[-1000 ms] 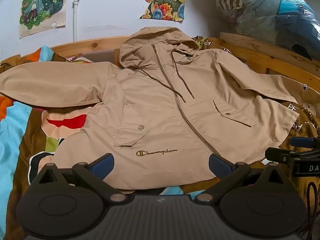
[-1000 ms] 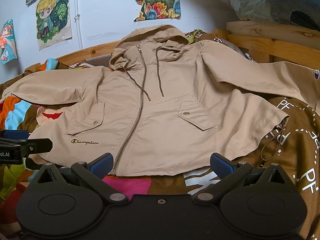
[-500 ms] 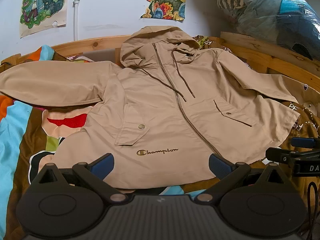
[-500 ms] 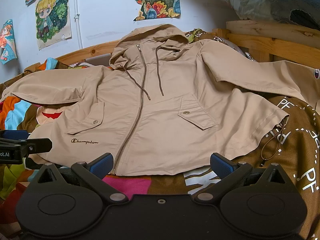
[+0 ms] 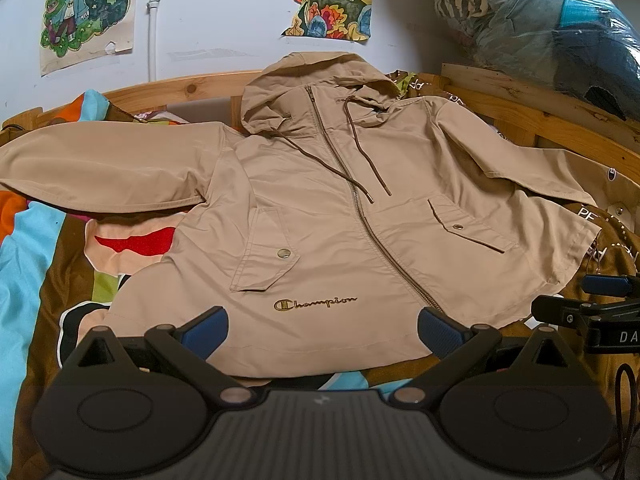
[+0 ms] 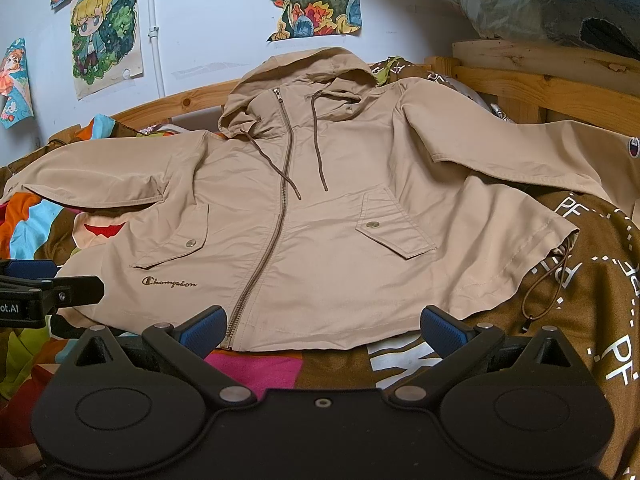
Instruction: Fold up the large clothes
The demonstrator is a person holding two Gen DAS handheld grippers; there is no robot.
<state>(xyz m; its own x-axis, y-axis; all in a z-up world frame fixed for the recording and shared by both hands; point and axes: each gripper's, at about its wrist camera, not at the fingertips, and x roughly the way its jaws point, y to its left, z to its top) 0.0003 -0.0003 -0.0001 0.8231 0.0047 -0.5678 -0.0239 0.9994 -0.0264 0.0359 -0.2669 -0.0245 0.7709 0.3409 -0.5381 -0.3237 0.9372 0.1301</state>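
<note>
One jacket [image 5: 340, 216]; two grippers; three posters.

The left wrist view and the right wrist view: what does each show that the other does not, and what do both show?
Only the left wrist view shows the clear bag of striped clothes at the top right. Only the right wrist view shows the elastic hem cord at the jacket's corner and a third small poster at the left edge. Both show the beige hooded jacket spread flat and zipped, and each pair of open, empty tongs: left, right.
</note>
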